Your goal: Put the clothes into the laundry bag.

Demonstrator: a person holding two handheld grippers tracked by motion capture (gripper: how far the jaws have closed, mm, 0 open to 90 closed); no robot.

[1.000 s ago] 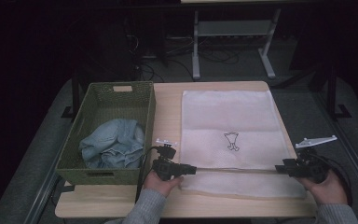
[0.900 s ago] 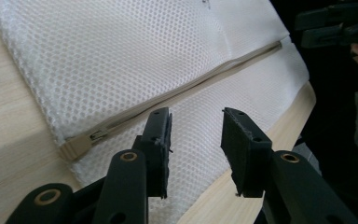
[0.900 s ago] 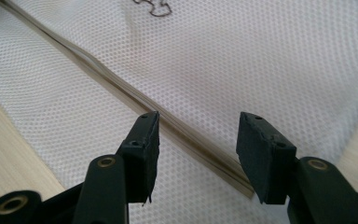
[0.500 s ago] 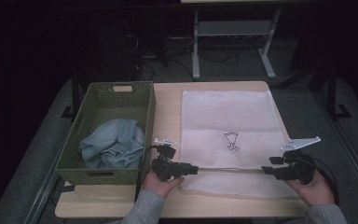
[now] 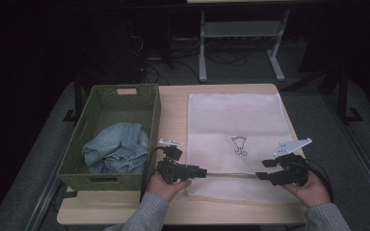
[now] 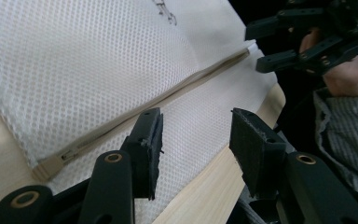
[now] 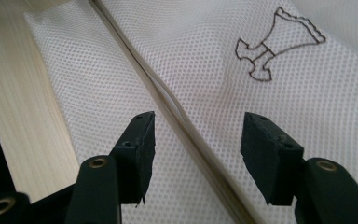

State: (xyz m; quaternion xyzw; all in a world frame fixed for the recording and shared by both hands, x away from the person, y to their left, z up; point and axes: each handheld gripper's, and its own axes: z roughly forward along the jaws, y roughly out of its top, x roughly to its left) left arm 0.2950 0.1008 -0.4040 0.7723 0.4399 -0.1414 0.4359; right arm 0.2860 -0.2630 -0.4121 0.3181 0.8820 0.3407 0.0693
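— Where's the mesh laundry bag [image 5: 236, 142] sitting?

— Flat on the right half of the wooden surface [image 5: 173, 115], with a small dark outline drawing [image 5: 240, 145] stitched near its middle. Its beige zipper [image 5: 229, 174] runs across the near end, parallel to the edge by the person.

— And the left gripper [image 5: 198, 172]?

— Held at the zipper's left end, pointing right along it. In the left gripper view its jaws stand wide apart with nothing between them; the zipper [image 6: 168, 95] and its end tab lie just beyond and left of the left pad, on the mesh laundry bag [image 6: 74, 60].

— The right gripper [image 5: 265, 169]?

— At the zipper's right end, pointing left, in the person's right hand [image 5: 310, 190]. Its jaws are also spread wide and hold nothing. In the right gripper view the zipper [image 7: 168, 107] runs up between the two pads, slightly gaping, and the outline drawing [image 7: 275, 44] sits beyond the right pad.

— Anything else around?

— A green woven basket [image 5: 101, 103] stands on the surface just left of the bag, with crumpled blue denim [image 5: 115, 153] inside it.
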